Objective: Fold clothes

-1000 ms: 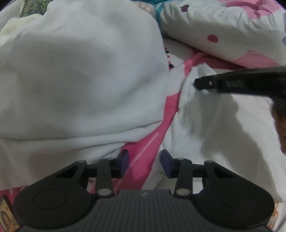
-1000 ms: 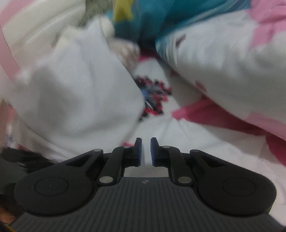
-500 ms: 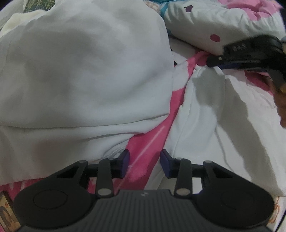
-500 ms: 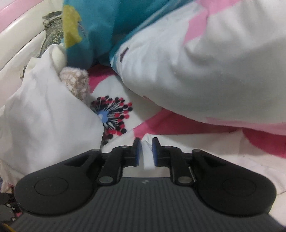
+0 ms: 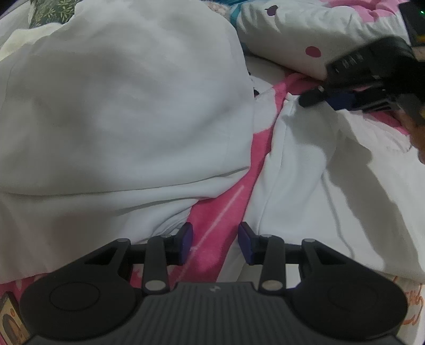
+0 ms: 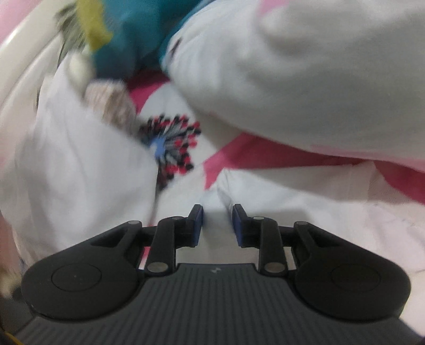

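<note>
A white garment [image 5: 318, 180] lies flat on the pink bedsheet [image 5: 228, 201], right of centre in the left wrist view. My left gripper [image 5: 215, 242] is open and empty, low over the sheet at the garment's near left edge. My right gripper [image 5: 313, 96] shows at the garment's far corner; in its own view [image 6: 217, 221] its jaws stand apart with white cloth [image 6: 292, 207] lying between and beyond them. That view is blurred.
A big heap of white cloth [image 5: 119, 106] fills the left side. A white quilt with pink patches and dots [image 5: 305, 34] lies at the back right. A teal and yellow cloth [image 6: 127, 24] and a knitted beige item [image 6: 111, 98] lie beyond.
My right gripper carried the garment's corner away and to the right, laying it flatter, then its jaws opened off the cloth. My left gripper has stayed open and still.
</note>
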Available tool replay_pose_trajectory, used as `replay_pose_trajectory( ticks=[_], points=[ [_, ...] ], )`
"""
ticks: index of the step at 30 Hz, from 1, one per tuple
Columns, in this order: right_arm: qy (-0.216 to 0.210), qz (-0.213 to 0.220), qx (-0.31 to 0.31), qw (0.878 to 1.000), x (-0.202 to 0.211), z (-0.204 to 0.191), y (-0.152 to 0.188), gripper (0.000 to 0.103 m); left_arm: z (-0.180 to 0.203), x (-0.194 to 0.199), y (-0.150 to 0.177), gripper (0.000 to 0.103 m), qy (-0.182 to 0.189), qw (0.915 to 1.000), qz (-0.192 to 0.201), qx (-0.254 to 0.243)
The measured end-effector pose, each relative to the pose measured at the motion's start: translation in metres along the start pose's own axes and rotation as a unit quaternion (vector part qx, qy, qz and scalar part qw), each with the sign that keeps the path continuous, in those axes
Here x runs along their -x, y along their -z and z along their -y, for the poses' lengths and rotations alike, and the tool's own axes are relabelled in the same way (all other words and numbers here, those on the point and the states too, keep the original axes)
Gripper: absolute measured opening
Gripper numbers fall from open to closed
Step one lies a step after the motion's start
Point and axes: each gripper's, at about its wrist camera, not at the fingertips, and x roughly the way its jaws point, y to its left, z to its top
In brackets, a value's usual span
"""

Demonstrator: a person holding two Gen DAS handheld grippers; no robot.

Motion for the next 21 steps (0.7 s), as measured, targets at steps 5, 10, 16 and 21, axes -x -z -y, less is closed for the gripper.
replay_pose_trajectory(
  ticks=[5, 10, 16, 21],
  points=[
    [-0.041, 0.009, -0.181, 0.983, -0.005, 0.032, 0.007, 0.027, 0.0, 0.001, 0.002, 0.04, 0.001, 1.0, 0.003, -0.003],
    [-0.084, 0.015, -0.326, 0.942, -0.014, 0.055, 0.026, 0.028, 0.0, 0.002, 0.004, 0.04, 0.0, 1.0, 0.006, -0.006],
    [-0.107, 0.032, -0.345, 0.932, -0.027, 0.055, 0.022, 0.011, 0.002, 0.003, 0.005, 0.04, -0.003, 0.9998, 0.011, -0.014],
    [-0.133, 0.085, -0.331, 0.93, -0.021, 0.052, 0.028, 0.008, 0.004, 0.007, 0.01, 0.037, -0.009, 0.9997, 0.013, -0.02]
  ],
)
